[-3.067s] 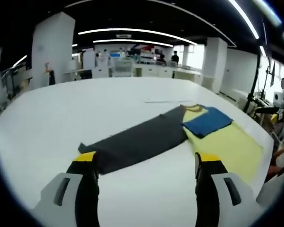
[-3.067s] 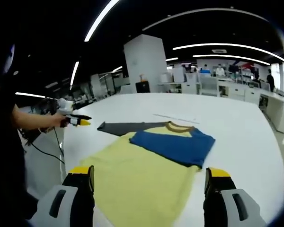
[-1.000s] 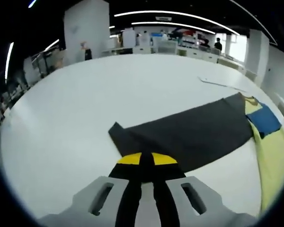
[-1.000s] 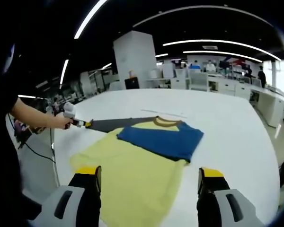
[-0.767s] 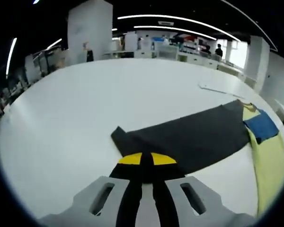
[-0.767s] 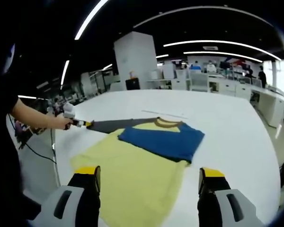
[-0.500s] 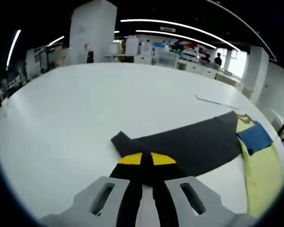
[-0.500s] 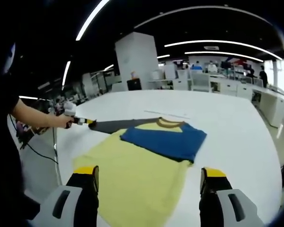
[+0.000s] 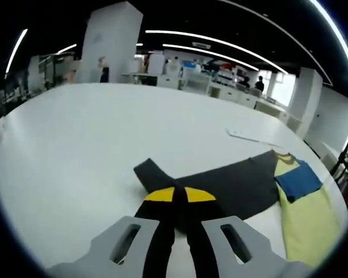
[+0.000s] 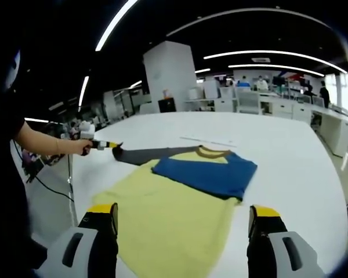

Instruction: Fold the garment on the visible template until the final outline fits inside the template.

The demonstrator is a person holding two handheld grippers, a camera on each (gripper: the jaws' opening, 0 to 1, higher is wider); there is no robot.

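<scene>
A yellow shirt body lies flat on the white table, with a blue sleeve folded across its chest below a brown collar. A long dark grey sleeve stretches out sideways from it. My left gripper is shut on that sleeve's cuff end, which kinks up beside the tips. The yellow body and blue sleeve lie beyond, at the right. In the right gripper view the left gripper pinches the grey sleeve. My right gripper hangs open over the shirt's hem.
A thin pale strip lies on the table behind the shirt, the same strip beyond the collar. A person's hand and arm hold the left gripper at the table's left edge. Desks, pillars and people stand far off.
The left gripper, shut on the grey cuff, has carried it a little toward the shirt and the sleeve looks shorter. The right gripper stays open, hardly moved.
</scene>
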